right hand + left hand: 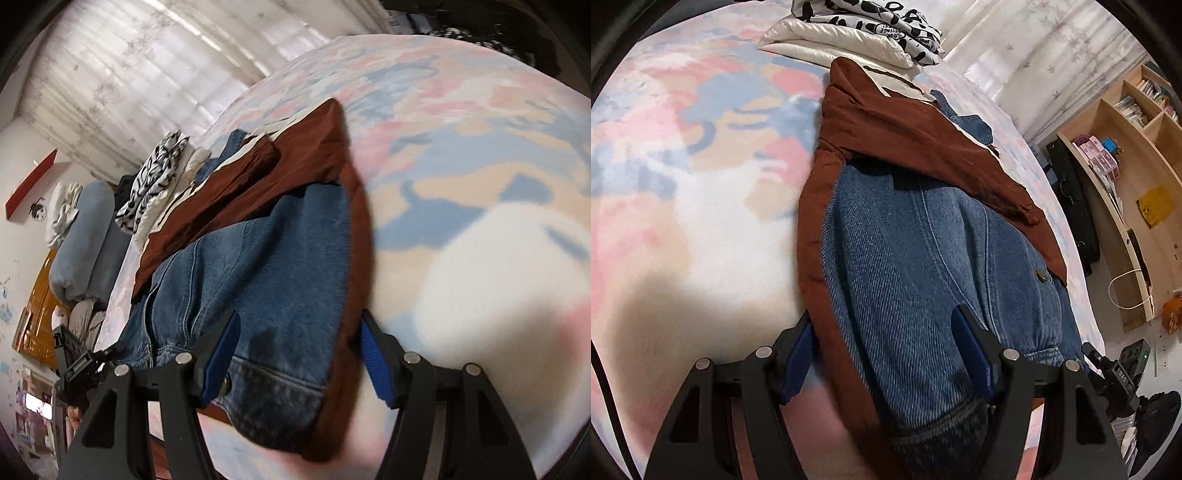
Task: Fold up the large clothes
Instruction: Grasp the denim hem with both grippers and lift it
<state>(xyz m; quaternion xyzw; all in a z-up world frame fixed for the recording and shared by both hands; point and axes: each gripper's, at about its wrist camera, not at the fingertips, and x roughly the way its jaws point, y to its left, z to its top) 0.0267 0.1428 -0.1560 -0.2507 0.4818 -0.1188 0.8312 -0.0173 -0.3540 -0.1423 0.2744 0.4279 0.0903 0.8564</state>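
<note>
A blue denim jacket [905, 240] with a brown lining [905, 136] lies folded lengthwise on the bed [683, 166]. My left gripper [886, 350] is open over the jacket's near end. One of its blue pads sits beside the brown edge and the other rests on top of the denim, so neither squeezes the cloth. In the right wrist view the same jacket [266, 258] runs away from me. My right gripper [295, 350] straddles its near hem, also open, with one pad over the denim and one just outside the brown edge [354, 258].
A stack of folded clothes, white padded and black-and-white printed [857, 33], lies beyond the jacket. A wooden shelf [1137, 166] and a black case [1075, 206] stand beside the bed. A blue bolster [85, 240] lies at the bed's far end under the curtains [147, 74].
</note>
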